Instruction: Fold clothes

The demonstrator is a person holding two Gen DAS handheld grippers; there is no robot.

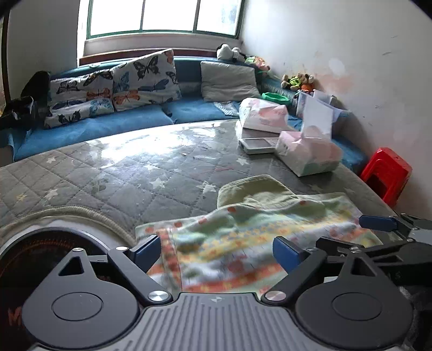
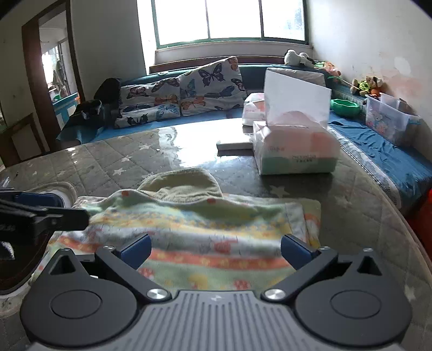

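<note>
Both tools, left [image 1: 217, 252] and right [image 2: 216, 249], gape wide, released, above the folded garment [image 2: 194, 232].

Bright daylight is pouring through a wide green-framed window [image 2: 229, 21], glaring off the grey quilted star-print table cover [image 1: 81, 183]. A blue cushioned corner bench [image 1: 108, 124] is running under the sill, carrying butterfly-print pillows [image 2: 210, 86] and a plain grey cushion [image 1: 228, 81]. Scuffed white walls [image 1: 351, 54] are enclosing the corner; a dark wooden doorway [image 2: 51, 75] is standing open left; a red plastic stool [image 1: 386, 172] is sitting beside the wall.
</note>
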